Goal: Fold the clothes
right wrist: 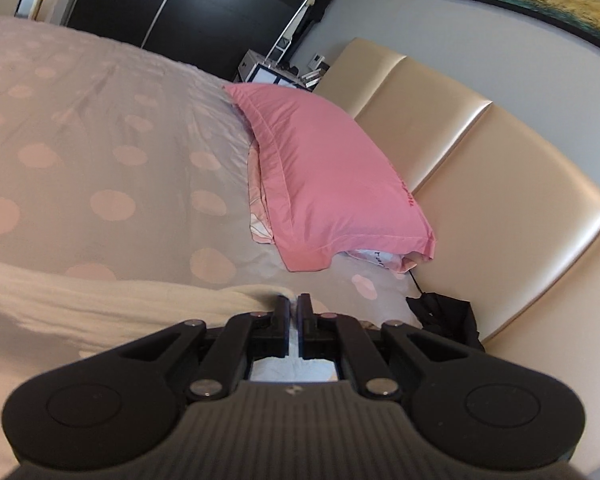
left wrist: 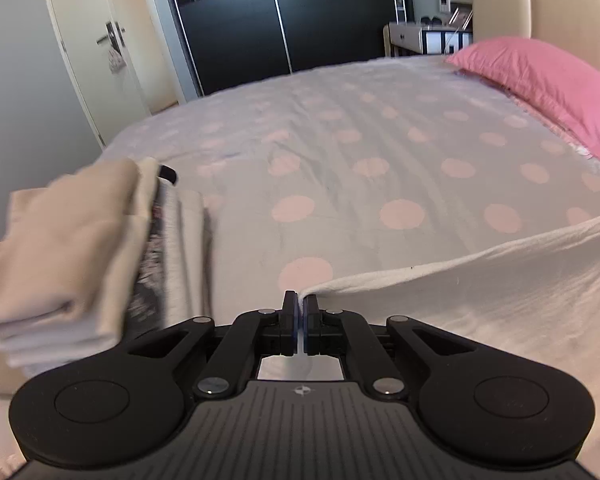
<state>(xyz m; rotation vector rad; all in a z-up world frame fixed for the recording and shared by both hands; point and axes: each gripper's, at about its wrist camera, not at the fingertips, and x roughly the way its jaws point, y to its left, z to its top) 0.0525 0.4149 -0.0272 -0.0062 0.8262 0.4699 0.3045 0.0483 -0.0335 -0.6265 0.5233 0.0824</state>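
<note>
Cloth (left wrist: 480, 300), white, is pinched at two corners by left gripper (left wrist: 300, 300) and right gripper (right wrist: 294, 303), stretched above bed (left wrist: 340, 160) so it lays flat; folded stack (left wrist: 72, 252) waits beside.

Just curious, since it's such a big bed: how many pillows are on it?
1 for certain: a pink pillow lying against the cream headboard. Something pale pokes out beneath it, perhaps a second pillow, mostly hidden.

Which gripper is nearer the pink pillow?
Right. The right gripper, shut on the white cloth, sits just short of the pillow. The left gripper holds the cloth's other end, with the pillow far across the bed.
</note>
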